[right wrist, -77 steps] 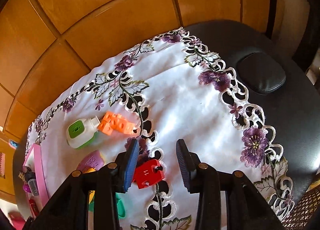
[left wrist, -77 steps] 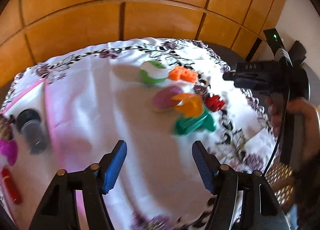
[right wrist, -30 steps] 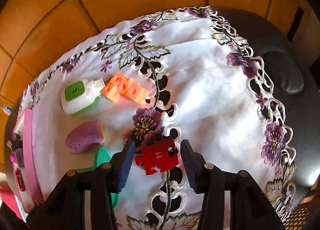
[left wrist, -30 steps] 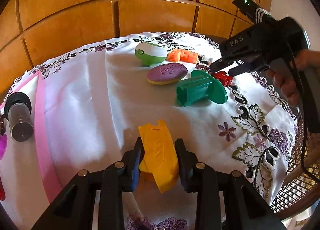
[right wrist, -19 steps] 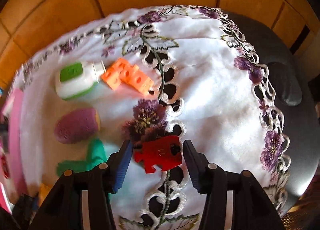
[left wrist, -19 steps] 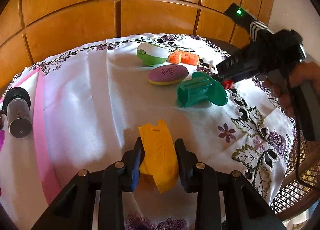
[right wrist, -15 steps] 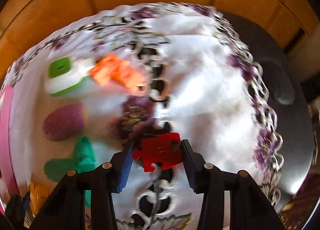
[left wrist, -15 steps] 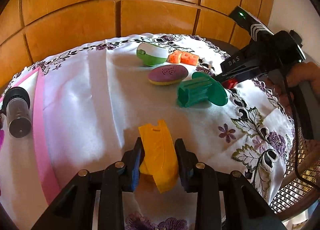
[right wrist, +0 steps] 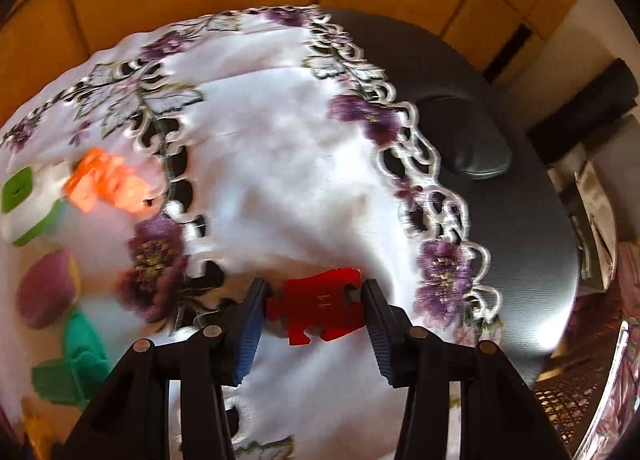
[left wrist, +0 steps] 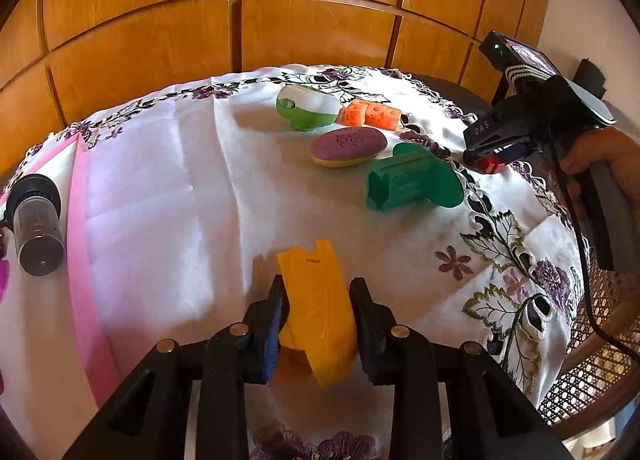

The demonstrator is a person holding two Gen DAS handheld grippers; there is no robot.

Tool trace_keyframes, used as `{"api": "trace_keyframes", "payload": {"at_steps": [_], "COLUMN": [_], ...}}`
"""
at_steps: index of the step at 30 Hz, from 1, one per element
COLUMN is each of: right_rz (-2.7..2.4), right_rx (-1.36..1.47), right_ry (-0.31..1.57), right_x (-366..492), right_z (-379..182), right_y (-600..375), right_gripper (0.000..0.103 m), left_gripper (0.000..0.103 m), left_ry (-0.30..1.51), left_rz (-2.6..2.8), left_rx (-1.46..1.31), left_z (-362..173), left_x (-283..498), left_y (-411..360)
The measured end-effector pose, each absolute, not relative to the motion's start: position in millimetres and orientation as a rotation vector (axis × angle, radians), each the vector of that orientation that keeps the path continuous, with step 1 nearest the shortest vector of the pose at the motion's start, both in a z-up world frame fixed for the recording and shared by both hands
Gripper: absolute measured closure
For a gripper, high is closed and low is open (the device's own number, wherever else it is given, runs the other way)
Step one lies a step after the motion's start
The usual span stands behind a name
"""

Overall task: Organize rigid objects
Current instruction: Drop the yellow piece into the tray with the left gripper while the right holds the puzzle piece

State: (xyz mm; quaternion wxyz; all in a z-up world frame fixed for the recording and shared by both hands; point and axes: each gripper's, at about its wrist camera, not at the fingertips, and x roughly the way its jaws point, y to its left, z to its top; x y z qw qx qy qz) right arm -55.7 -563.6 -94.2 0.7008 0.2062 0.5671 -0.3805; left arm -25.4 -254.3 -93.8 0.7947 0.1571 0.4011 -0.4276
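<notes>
The right gripper (right wrist: 314, 302), open around the red puzzle piece (right wrist: 320, 310) a moment ago, now clamps and lifts it off the cloth (right wrist: 280, 163), while the left gripper (left wrist: 316, 314) keeps gripping the yellow piece (left wrist: 316, 300).

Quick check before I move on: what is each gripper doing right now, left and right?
Left gripper: closed on the yellow plastic piece.
Right gripper: closed on the red puzzle piece marked 11.
</notes>
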Motion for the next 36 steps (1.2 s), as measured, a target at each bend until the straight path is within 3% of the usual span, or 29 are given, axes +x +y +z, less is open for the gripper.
{"api": "trace_keyframes", "payload": {"at_steps": [13,22,29,36], "right_rz": [-0.834,-0.787,-0.767,-0.741], "right_rx": [0.401,0.430,0.427,0.417], "right_ry": [1.269,1.220,1.158,1.103], "right_x": [-51.7,-48.9,-49.8,-48.3], "right_z": [-94.7,-87.9,-75.8,-64.7], "right_y": [-556.3,-553.0,-547.6,-543.2], "right_gripper": [0.055,0.055,0.055,0.055], "left_gripper": [0.073,0.073,0.073,0.073], "left_ry": [0.834,0.754,0.775,0.868], "left_rz": [-0.927,-0.892,-0.717,-0.517], "left_rx": [0.317,0.187,0.044,-0.017], "left_z": [-78.7,-25.1,2.1,-19.8], "left_x": [-32.7,-23.7,26.2,94.0], "left_y": [-243.8,-210.6,-151.0,-99.3]}}
